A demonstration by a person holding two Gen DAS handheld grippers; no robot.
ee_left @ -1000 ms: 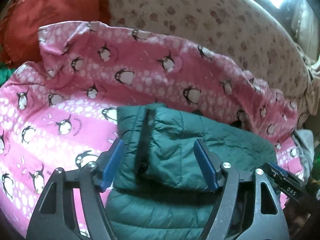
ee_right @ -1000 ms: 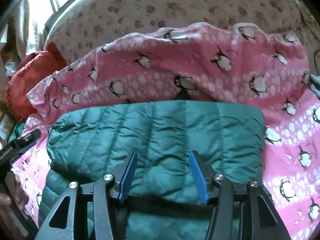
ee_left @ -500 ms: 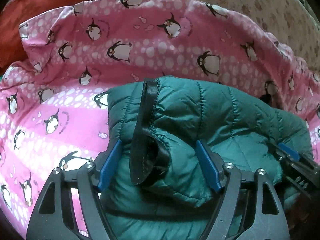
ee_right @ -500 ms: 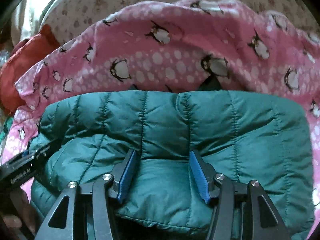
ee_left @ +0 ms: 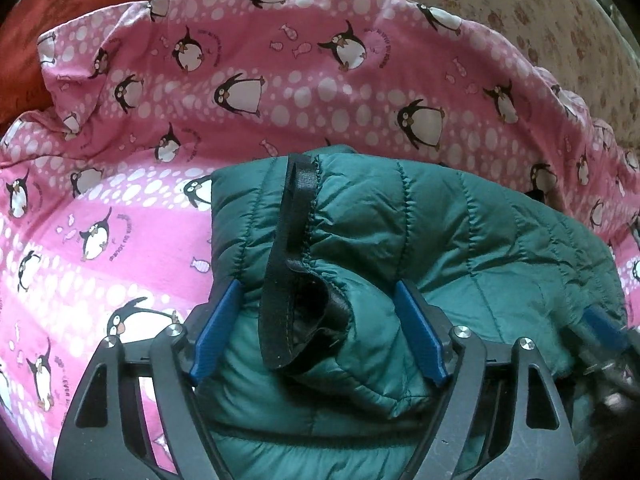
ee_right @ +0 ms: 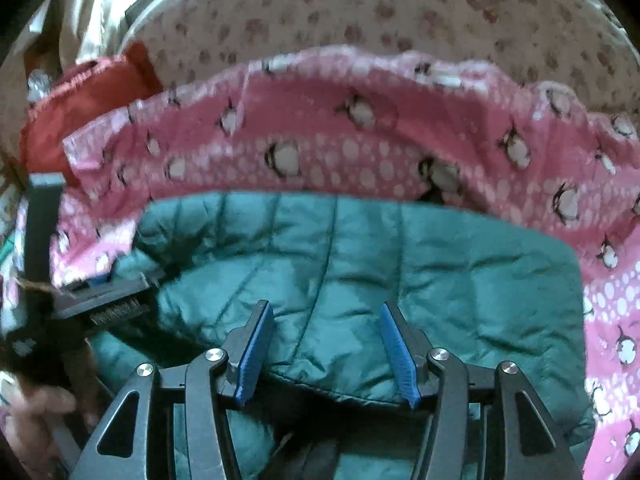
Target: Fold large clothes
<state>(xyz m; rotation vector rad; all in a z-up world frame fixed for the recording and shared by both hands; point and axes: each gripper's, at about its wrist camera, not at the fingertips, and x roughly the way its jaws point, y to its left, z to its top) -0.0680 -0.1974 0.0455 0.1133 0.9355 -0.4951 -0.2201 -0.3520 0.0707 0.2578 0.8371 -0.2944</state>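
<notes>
The green quilted jacket lies folded on the pink penguin sheet, its long axis running side to side across both views. The left gripper sits at the jacket's left end, jaws opening around the puffed fold and dark cuff, pads seemingly clear of it. The right gripper straddles the near edge further right, jaws spread, apparently unclamped, though this view is blurred.
</notes>
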